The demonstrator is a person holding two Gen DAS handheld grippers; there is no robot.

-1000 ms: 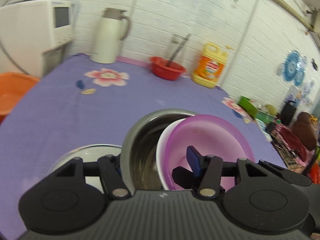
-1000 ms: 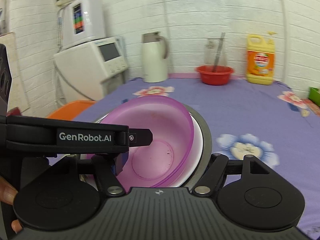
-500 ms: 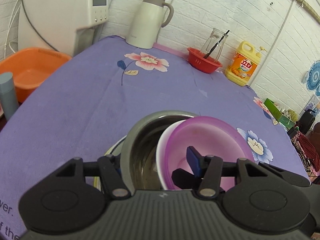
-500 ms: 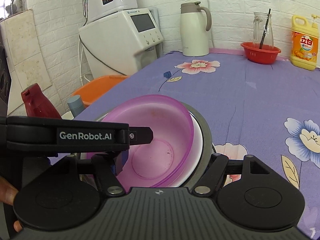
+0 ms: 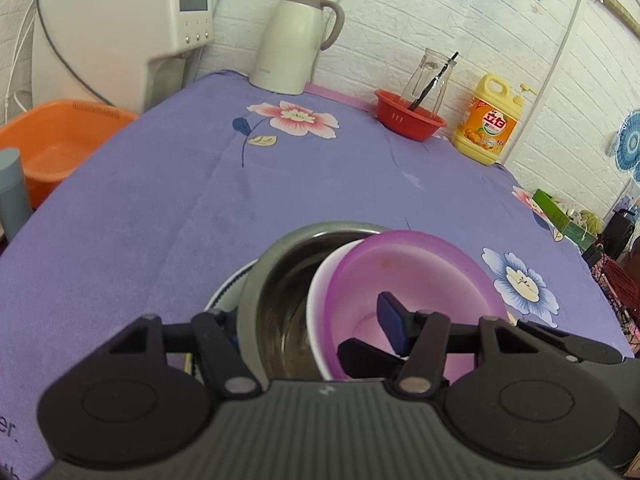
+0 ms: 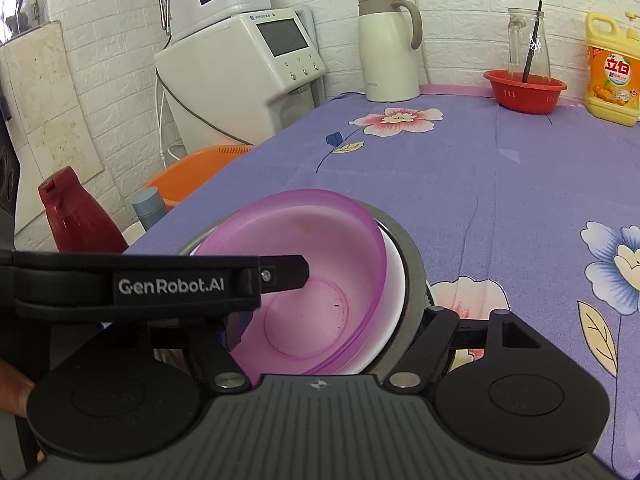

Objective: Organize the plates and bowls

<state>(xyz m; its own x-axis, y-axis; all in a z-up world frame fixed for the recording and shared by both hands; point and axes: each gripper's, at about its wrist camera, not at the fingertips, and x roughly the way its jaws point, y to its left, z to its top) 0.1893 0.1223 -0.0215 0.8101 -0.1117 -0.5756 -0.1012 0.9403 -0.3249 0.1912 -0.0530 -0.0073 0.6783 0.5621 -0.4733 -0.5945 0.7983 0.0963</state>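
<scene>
The nested stack, purple bowl point(image 6: 320, 280) in a white bowl point(image 5: 320, 300) in a steel bowl point(image 5: 280, 280), sat at the near table edge, well short of the white kettle point(image 5: 296, 40). The left gripper point(image 5: 316, 336) was opening around it; I couldn't tell the right gripper's point(image 6: 324, 328) state. I'd only let go once the stack sat flat.

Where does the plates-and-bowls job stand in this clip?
Done: the purple bowl sits nested in a white bowl, inside the metal bowl, over a plate on the purple cloth. In hand: the left gripper straddles the metal bowl's rim, jaws opening; the right gripper straddles the stack's right rim. Left: letting go and pulling clear.
</scene>
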